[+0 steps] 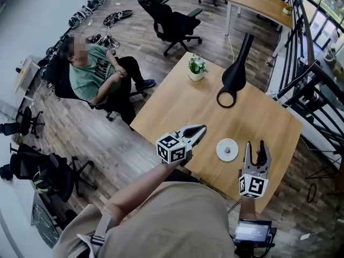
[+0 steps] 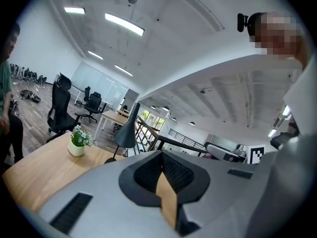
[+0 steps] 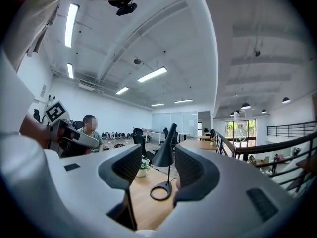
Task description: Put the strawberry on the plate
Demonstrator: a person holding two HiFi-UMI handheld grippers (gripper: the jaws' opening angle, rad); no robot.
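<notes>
From where I sit the placing step looks done. The strawberry (image 1: 230,150) reads as a small reddish lump near the middle of the white plate (image 1: 220,153), and it is the only thing on that plate. In the head view the plate sits on the wooden table (image 1: 177,106) between my two sets of fingers, just left of the right gripper (image 1: 256,145) tips and off to the right of the left gripper (image 1: 201,128) tips, touching neither. In the right gripper view the fingers (image 3: 124,167) stand well apart with nothing held. Between them I see only bare table top, with the black lamp (image 3: 166,155) and a potted plant (image 3: 143,165) far ahead. In the left gripper view the pads (image 2: 148,170) are pressed together on nothing, a sliver of table showing below the seam. The fruit is too small for me to tell how it rests, so I call the task finished with that caveat. All the next move asks is that I draw both grippers clear without nudging the plate, the right one especially, since its tips are the nearer.
</notes>
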